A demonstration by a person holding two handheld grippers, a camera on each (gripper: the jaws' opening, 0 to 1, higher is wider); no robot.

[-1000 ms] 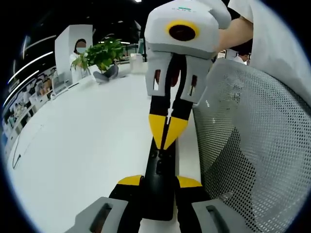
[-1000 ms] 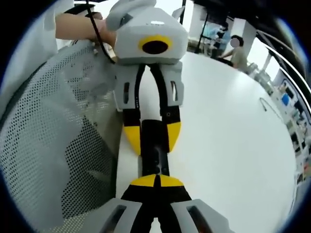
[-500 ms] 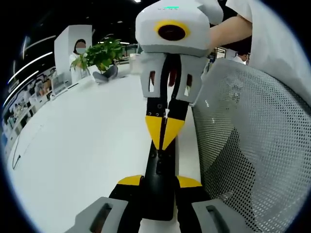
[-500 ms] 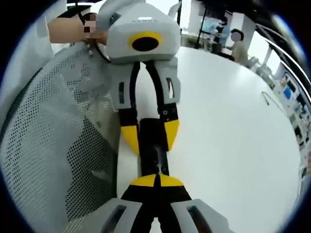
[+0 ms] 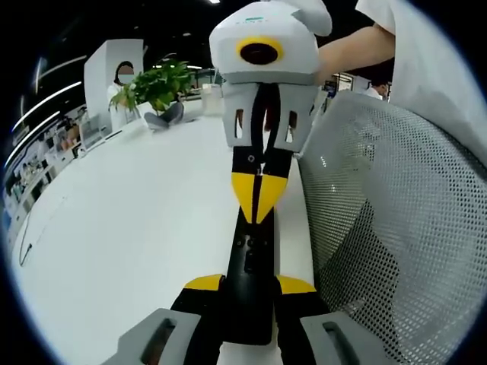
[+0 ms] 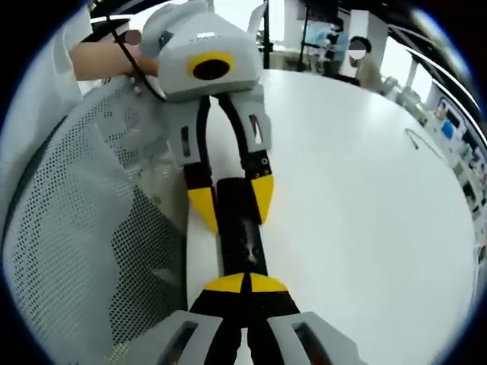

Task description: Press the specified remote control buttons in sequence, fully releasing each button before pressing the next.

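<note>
While my left claw keeps its yellow tips clamped on the far end of the remote, my right claw has slid a bit compared with a second ago: its tips, pinched together into one point, now sit a touch further along the remote, away from my left claw's grip, and they look centred on it instead of angled in. My guess is that's me between presses, lining up the next button, though I can't tell whether the point is actually touching a key. As for the remote, it's a slim black bar with a few tiny buttons down its middle, held out over the edge of the white table, right beside a mesh chair back.
</note>
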